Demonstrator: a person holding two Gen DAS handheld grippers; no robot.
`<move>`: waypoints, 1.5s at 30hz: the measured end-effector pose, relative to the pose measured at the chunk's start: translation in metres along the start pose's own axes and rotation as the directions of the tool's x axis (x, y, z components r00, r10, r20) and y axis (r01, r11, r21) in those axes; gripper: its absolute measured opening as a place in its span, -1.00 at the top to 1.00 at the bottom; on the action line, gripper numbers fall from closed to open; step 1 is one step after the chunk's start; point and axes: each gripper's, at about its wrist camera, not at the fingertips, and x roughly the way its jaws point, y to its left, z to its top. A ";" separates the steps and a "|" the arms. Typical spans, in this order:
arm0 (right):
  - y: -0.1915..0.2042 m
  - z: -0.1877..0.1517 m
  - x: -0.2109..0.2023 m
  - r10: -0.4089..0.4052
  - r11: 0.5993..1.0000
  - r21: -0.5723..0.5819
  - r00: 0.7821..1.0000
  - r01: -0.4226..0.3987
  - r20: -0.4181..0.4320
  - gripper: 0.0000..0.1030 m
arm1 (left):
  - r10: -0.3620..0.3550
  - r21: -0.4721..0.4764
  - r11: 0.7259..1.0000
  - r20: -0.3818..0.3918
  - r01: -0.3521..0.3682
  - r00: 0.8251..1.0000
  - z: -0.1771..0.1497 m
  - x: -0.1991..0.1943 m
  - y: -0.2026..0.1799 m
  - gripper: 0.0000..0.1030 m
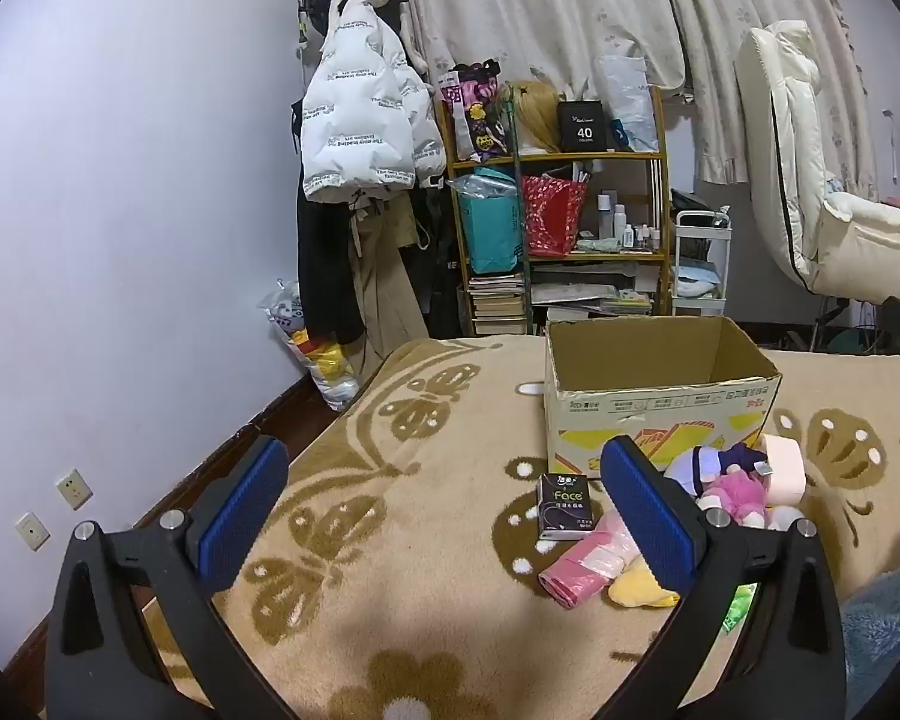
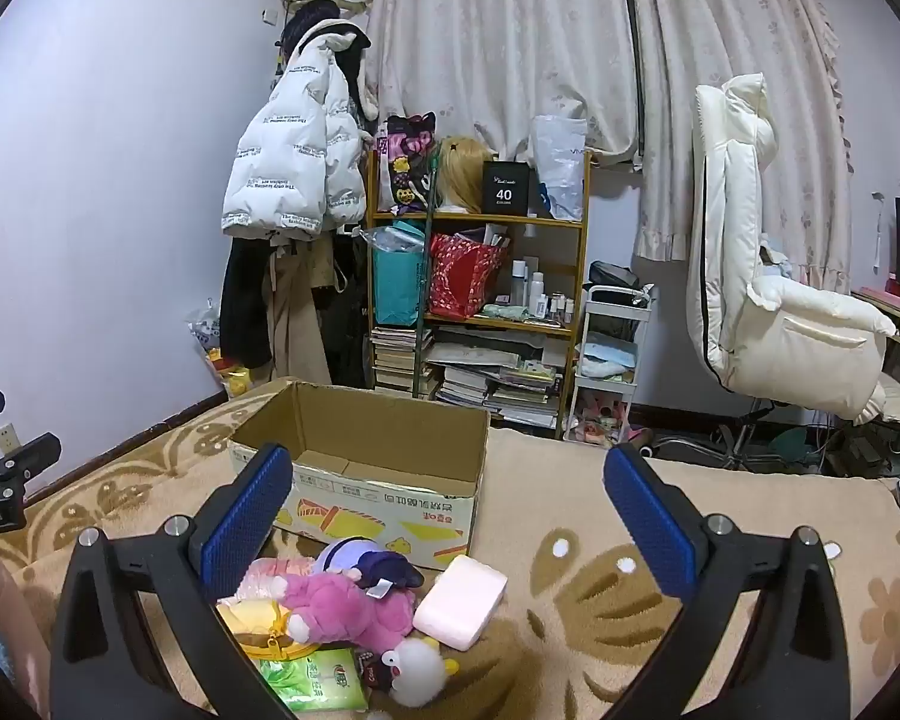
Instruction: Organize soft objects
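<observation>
Both grippers hover over a beige blanket [image 1: 450,480] with a brown floral pattern, each with its blue-padded fingers spread wide and grasping nothing. In the left wrist view, the left gripper [image 1: 444,510] has bare blanket between its fingers, and the soft objects lie around and behind its right finger [image 1: 648,516]: a pink plastic bag roll [image 1: 582,570], a yellow plush [image 1: 636,591] and a black "Face" tissue pack [image 1: 564,507] near its inner side, a green packet [image 1: 738,603] showing past its outer side. In the right wrist view, the right gripper [image 2: 450,522] has the pile just behind its left finger [image 2: 240,522] and low in the gap: a green tissue pack [image 2: 318,681] and a white plush [image 2: 417,672] nearest, then a yellow pouch [image 2: 264,624], a pink plush toy [image 2: 342,600], a purple-haired doll [image 2: 366,558] and a pale pink sponge block [image 2: 462,600] beside them. Just beyond the pile stands an open cardboard box [image 2: 384,498], flaps up. Farther off, past the bed's edge, stand a wooden shelf [image 2: 480,300], a hanging white puffer jacket [image 2: 294,168] and a white chair [image 2: 768,300].
</observation>
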 end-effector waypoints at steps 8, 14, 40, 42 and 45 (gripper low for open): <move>0.000 -0.001 0.000 -0.011 1.000 0.002 1.000 0.011 0.000 -1.00 | -0.008 -0.007 1.000 -0.005 0.008 1.000 0.000 0.000 0.000 -1.00; -0.001 0.000 -0.004 -0.040 0.999 0.000 0.999 0.040 0.013 -1.00 | -0.006 -0.008 1.000 -0.011 0.006 1.000 0.000 0.002 0.005 -1.00; 0.005 -0.006 0.003 -0.042 0.999 -0.012 0.999 0.042 0.002 -1.00 | -0.007 -0.009 1.000 -0.015 0.007 1.000 -0.001 0.004 0.002 -1.00; 0.005 -0.006 0.003 -0.043 0.999 -0.012 0.999 0.043 0.000 -1.00 | -0.007 -0.008 1.000 -0.016 0.007 1.000 0.000 0.004 0.002 -1.00; 0.005 -0.006 0.003 -0.042 0.999 -0.012 0.999 0.042 0.001 -1.00 | -0.007 -0.009 1.000 -0.016 0.006 1.000 -0.001 0.004 0.002 -1.00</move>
